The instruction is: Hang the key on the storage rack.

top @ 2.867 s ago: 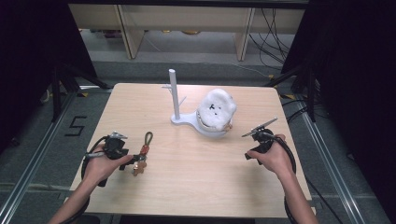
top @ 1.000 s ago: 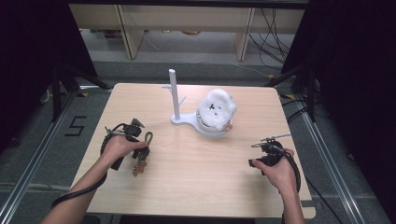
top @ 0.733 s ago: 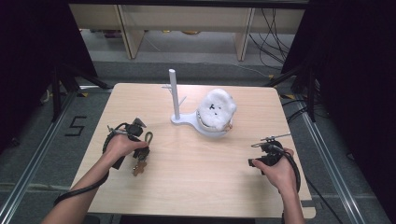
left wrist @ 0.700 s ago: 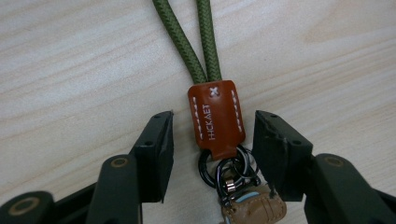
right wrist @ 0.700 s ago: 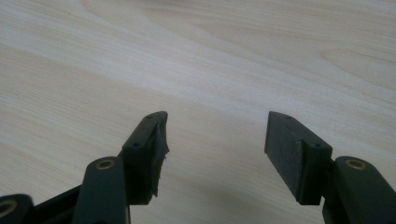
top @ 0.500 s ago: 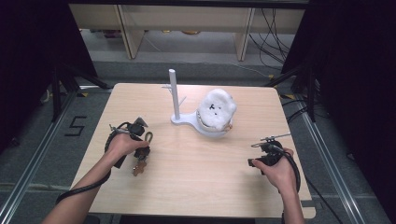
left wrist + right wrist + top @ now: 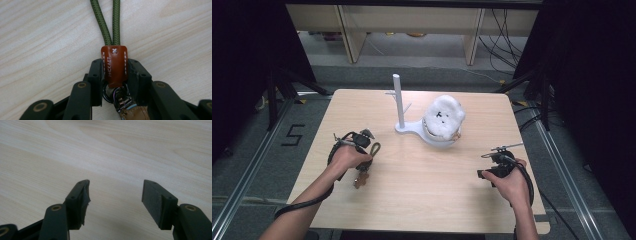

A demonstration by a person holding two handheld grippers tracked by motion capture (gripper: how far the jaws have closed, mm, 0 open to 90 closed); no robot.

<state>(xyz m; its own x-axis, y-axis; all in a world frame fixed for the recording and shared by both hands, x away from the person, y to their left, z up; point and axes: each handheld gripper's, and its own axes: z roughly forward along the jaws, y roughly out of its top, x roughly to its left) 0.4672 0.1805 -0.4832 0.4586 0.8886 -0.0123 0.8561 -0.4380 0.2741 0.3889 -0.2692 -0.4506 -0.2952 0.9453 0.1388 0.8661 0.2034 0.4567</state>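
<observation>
Olive-green cord point(image 7: 110, 22) is the first thing you notice on the left, a doubled loop running into a brown leather tab point(image 7: 114, 65) with white stitching, part of a keychain strap point(image 7: 364, 162) lying on the near-left part of the table point(image 7: 422, 200). The left tool point(image 7: 113, 75) has just been closing and is now pinching that leather tab from both sides, with a metal ring point(image 7: 117, 93) and clasp sitting right behind the tab between the jaws. In the high view the left tool point(image 7: 357, 142) sits low over the strap with the hand wrapped around it.

Moving right, toward the middle-far area there's a white stand point(image 7: 399, 107) with an upright post, and just beside it, on its base, a white fuzzy plush thing point(image 7: 443, 117) with little dark marks.

Over on the near-right, the right tool point(image 7: 499, 162) is held just above the wood, well apart from everything else. Its jaws are spread wide, nothing between them, just bare light wood grain in the right tool point(image 7: 115, 195) view.
</observation>
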